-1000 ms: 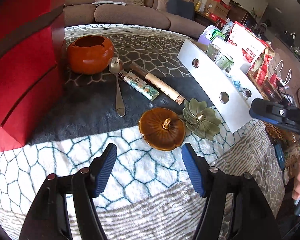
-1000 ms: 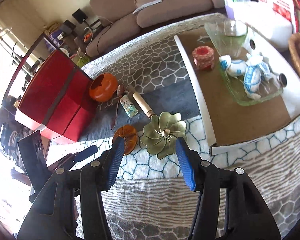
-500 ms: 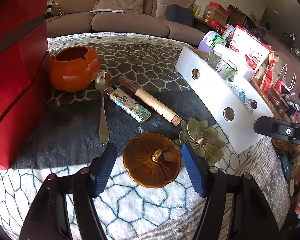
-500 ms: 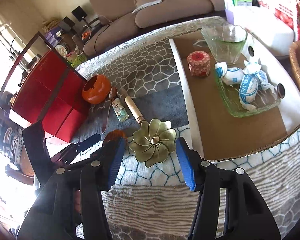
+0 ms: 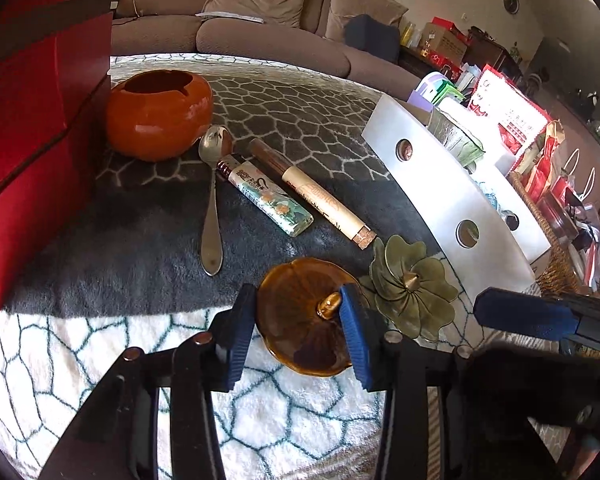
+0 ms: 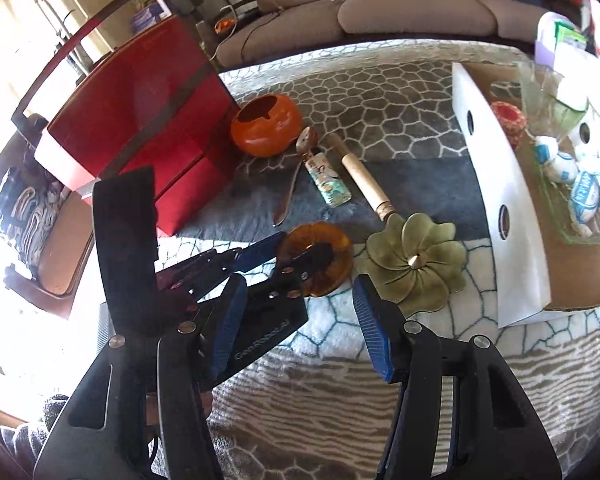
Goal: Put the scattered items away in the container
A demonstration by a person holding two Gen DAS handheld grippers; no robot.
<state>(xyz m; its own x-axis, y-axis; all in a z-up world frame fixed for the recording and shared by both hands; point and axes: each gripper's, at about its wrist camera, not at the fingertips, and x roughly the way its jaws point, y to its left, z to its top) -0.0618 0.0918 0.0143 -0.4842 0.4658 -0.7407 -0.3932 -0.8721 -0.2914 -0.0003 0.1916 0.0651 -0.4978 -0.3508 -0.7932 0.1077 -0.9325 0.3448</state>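
A brown glazed dish (image 5: 300, 336) with a gold knob lies on the white rug. My left gripper (image 5: 296, 334) is down over it, jaws closing. One pad (image 5: 240, 336) stands by the dish's left rim and the other pad (image 5: 354, 336) beside the knob, neither clearly pressing. An olive flower-shaped dish (image 6: 416, 268) lies just right of the brown dish (image 6: 336, 264). My right gripper (image 6: 300, 326) hovers open in front of both dishes, holding nothing. Farther right stands the white cardboard box (image 6: 500, 208).
An orange ashtray (image 5: 160, 116), a spoon (image 5: 212, 216), a lighter (image 5: 272, 196) and a corked tube (image 5: 316, 196) lie on the dark rug. A red box (image 5: 28, 120) stands left. The white box holds a glass dish of wrapped sweets (image 6: 580, 192) and a red tin (image 6: 508, 118).
My left gripper came down onto the brown dish and its jaws narrowed around it. My right gripper swung left toward the left gripper and rolled; the flower dish now sits right of its jaws.
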